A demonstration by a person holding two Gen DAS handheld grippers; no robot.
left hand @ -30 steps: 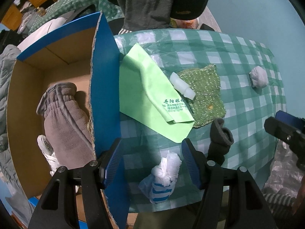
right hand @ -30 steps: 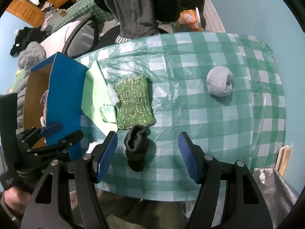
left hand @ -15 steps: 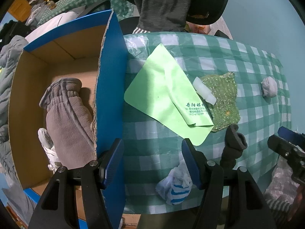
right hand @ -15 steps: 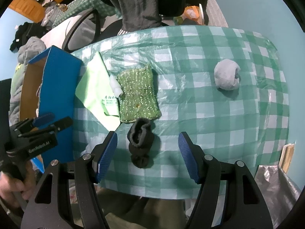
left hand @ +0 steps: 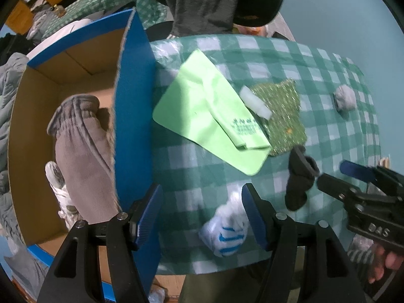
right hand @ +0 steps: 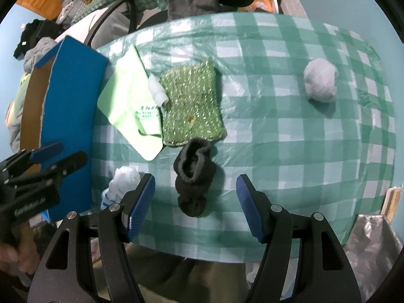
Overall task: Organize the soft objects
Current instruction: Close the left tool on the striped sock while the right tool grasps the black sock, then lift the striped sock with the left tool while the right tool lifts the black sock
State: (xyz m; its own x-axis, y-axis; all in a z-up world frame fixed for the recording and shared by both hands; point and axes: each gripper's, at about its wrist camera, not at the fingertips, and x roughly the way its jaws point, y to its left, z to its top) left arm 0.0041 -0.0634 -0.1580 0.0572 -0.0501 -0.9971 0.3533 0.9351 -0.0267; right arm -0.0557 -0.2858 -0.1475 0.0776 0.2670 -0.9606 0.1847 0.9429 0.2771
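A blue cardboard box (left hand: 131, 116) stands at the table's left edge with a grey-brown glove (left hand: 83, 151) and a white item inside. On the checked table lie a light green cloth (left hand: 209, 116), a glittery green pad (left hand: 282, 116), a black sock (right hand: 194, 174), a white-and-blue rolled sock (left hand: 227, 229) and a grey sock ball (right hand: 320, 80). My left gripper (left hand: 202, 217) is open and empty, above the table beside the box wall, with the white-and-blue sock by its right finger. My right gripper (right hand: 195, 207) is open and empty, its fingers on either side of the black sock.
A small white roll (right hand: 157, 92) lies between the cloth and the pad. A person in dark clothes stands at the table's far side (left hand: 209, 2). A silver bag (right hand: 373, 245) sits below the table's right corner. A chair and piled clothes are beyond the box.
My right gripper has moved down and closer to the black sock, which now lies between its fingers. My left gripper has shifted slightly; both stay open.
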